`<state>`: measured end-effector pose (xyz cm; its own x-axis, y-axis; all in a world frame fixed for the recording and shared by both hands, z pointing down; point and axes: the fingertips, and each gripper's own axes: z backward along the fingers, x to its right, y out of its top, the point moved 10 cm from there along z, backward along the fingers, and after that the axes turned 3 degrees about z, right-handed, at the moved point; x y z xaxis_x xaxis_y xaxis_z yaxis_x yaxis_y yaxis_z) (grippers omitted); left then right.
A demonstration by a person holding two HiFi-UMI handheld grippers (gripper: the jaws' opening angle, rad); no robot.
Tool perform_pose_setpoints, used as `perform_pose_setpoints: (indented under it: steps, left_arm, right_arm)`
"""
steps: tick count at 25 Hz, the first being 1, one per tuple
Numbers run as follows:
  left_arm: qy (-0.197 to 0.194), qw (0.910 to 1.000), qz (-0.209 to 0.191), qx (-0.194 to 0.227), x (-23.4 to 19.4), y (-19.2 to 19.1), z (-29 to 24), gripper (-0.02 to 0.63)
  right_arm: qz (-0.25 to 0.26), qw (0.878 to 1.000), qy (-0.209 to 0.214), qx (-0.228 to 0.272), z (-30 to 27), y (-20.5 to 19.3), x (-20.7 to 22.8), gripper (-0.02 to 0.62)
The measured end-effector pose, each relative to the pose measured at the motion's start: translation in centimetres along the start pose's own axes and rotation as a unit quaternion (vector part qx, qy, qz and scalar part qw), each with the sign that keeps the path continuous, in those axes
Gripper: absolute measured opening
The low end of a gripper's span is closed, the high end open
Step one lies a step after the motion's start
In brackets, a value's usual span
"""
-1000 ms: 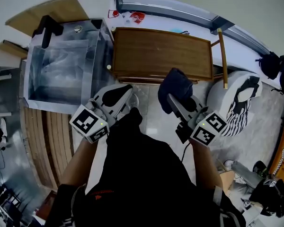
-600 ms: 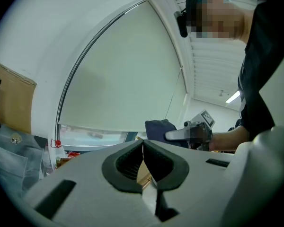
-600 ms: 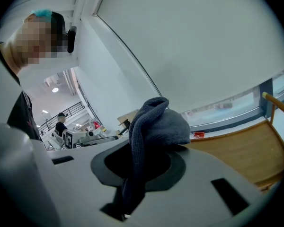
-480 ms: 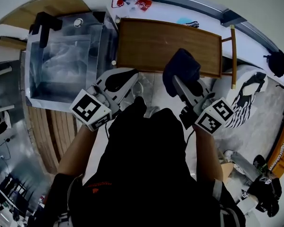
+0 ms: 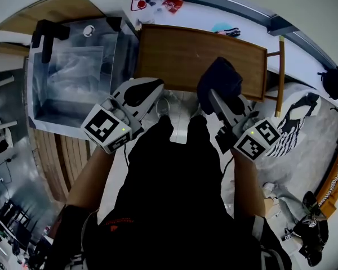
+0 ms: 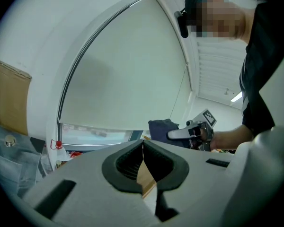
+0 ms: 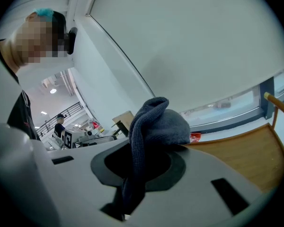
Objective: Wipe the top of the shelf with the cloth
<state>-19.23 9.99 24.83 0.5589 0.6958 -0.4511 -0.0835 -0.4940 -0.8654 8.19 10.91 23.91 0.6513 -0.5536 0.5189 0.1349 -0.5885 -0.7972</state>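
R gripper (image 5: pixel 216 102) clamped on cloth (image 5: pixel 220 81) at front edge of shelf top (image 5: pixel 183 54) (contact unclear), L gripper (image 6: pixel 143 150) jaws together w/ nothing in them, so wipe prob not started, whole top left

Left tool (image 5: pixel 150 90) jaws together, empty; right tool (image 5: pixel 216 102) jaws clamped on cloth (image 5: pixel 221 80); both forearms extended forward.

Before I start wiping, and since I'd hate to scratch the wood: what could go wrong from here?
The dark blue ribbed cloth sits bunched in the right hand-held gripper, pinched by one fold, so dragging might pull it loose. Pressed low, the hard jaws could scrape the brown wooden shelf top. A long stroke may knock the small teal thing by its far edge.
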Motion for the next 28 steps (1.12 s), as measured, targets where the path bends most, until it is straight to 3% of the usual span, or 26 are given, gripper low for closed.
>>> perform_pose_setpoints:
  steps: [8, 15, 28]
  left_arm:
    - [0.056, 0.9984, -0.004, 0.007, -2.4, -0.4, -3.2, 0.020]
    - [0.108, 0.9939, 0.020, 0.004, -3.7, -1.5, -5.4, 0.020]
    - [0.172, 0.9838, 0.049, 0.005, -5.9, -2.5, -5.6, 0.020]
  right_arm:
    - [0.007, 0.999, 0.024, -0.029, -1.4, 1.9, 5.9, 0.057]
    - [0.014, 0.997, 0.057, -0.052, -4.6, 4.1, 10.8, 0.057]
    - [0.049, 0.988, 0.113, -0.091, -11.7, 5.6, 14.4, 0.057]
